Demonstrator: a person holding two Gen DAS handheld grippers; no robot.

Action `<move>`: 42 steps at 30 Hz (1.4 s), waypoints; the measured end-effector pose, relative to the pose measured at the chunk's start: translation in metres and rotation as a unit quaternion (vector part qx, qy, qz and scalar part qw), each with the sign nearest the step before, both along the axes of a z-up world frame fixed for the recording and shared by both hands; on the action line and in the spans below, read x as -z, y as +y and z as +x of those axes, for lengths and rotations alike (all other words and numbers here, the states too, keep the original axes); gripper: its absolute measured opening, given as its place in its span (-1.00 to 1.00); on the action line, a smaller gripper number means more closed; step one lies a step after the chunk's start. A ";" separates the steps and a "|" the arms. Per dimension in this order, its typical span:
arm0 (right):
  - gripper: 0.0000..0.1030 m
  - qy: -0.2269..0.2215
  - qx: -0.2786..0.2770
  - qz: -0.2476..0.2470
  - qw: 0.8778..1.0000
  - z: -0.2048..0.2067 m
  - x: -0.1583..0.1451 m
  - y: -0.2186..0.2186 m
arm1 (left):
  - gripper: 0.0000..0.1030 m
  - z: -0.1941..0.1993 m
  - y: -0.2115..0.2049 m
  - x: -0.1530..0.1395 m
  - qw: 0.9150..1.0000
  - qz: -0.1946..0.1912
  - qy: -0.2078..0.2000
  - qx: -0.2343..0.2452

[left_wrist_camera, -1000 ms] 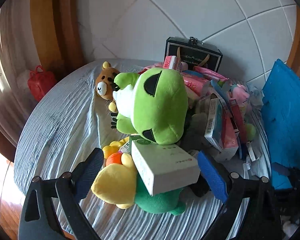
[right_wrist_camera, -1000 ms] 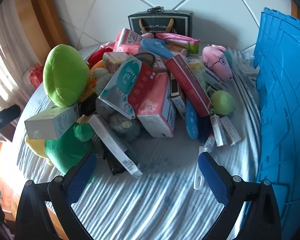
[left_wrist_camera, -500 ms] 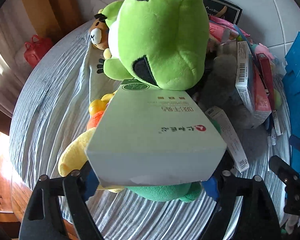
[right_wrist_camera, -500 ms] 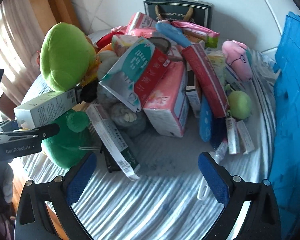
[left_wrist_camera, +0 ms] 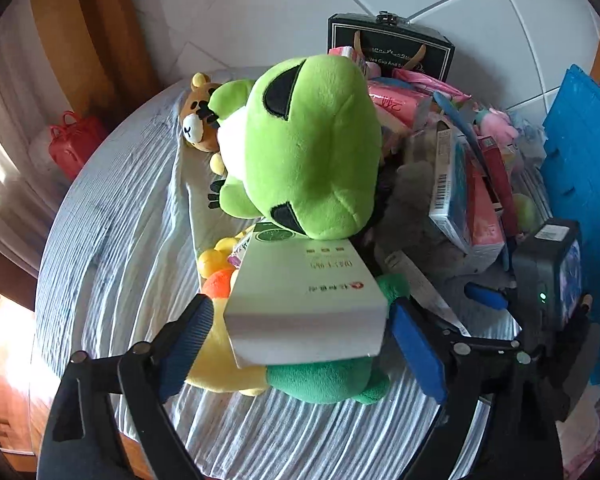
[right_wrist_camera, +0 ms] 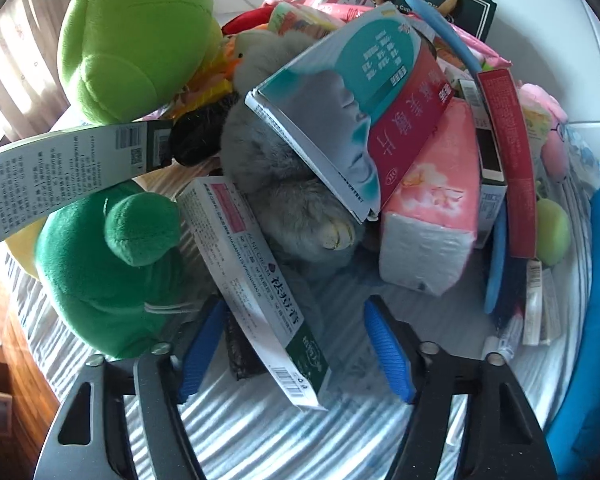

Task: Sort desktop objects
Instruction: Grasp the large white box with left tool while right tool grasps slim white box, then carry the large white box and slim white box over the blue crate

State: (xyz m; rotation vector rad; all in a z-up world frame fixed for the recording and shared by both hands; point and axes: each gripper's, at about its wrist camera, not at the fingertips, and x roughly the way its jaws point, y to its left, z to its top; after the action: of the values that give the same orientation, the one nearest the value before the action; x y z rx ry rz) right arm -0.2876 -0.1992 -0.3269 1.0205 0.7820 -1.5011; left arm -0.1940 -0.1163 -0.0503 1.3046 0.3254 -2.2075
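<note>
A white carton (left_wrist_camera: 304, 300) lies on a dark green plush (left_wrist_camera: 324, 380) and a yellow plush (left_wrist_camera: 216, 364), under the chin of a big lime frog plush (left_wrist_camera: 312, 152). My left gripper (left_wrist_camera: 300, 344) straddles the carton's near end. Its jaws are opening, with a sliver of gap at the left pad. My right gripper (right_wrist_camera: 296, 350) hangs low over a long white-and-green cream box (right_wrist_camera: 260, 280) that leans on the pile. Its jaws are closing with the box between them, and the right pad (right_wrist_camera: 388, 352) is still apart from it. The right gripper's body (left_wrist_camera: 548, 292) shows in the left wrist view.
The striped cloth table (left_wrist_camera: 112, 240) carries a heap: grey plush (right_wrist_camera: 284, 184), teal-and-red box (right_wrist_camera: 360, 100), pink tissue pack (right_wrist_camera: 432, 216), green ball (right_wrist_camera: 552, 232), bear plush (left_wrist_camera: 198, 128), black gift box (left_wrist_camera: 388, 48). A blue crate (left_wrist_camera: 580, 184) stands on the right.
The left gripper pushed in until the white carton filled its view, then drew back a little. The right gripper dropped toward the pile and its fingers narrowed around the long cream box.
</note>
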 end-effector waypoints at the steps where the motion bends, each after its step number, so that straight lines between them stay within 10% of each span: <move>1: 0.05 -0.009 0.004 0.000 1.000 -0.002 0.002 0.000 | 0.77 -0.006 -0.006 0.006 1.000 0.003 -0.008 -0.007; 3: -0.33 -0.032 0.006 -0.011 0.999 -0.003 0.001 0.002 | 0.56 -0.012 -0.014 0.019 1.000 0.018 -0.010 -0.011; 9: -0.52 -0.039 0.008 -0.056 0.998 -0.001 -0.033 0.019 | 0.45 0.008 -0.008 0.019 0.999 0.020 0.027 -0.009; 20: -0.60 -0.012 0.005 -0.166 0.986 0.006 -0.136 0.047 | 0.45 0.054 0.025 -0.066 0.989 -0.047 0.142 -0.005; 32: -0.60 0.070 0.107 -0.286 0.950 -0.043 -0.273 0.133 | 0.45 0.006 0.119 -0.156 0.954 -0.099 0.250 0.134; 42: -0.60 0.153 0.251 -0.267 0.918 -0.153 -0.355 0.256 | 0.45 -0.108 0.262 -0.206 0.913 -0.061 0.243 0.324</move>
State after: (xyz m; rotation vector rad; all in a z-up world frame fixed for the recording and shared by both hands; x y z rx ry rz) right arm -0.4407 0.0571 0.0280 0.5916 0.2755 -2.2011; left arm -0.3018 0.1458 0.1557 0.8441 -0.0939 -3.0554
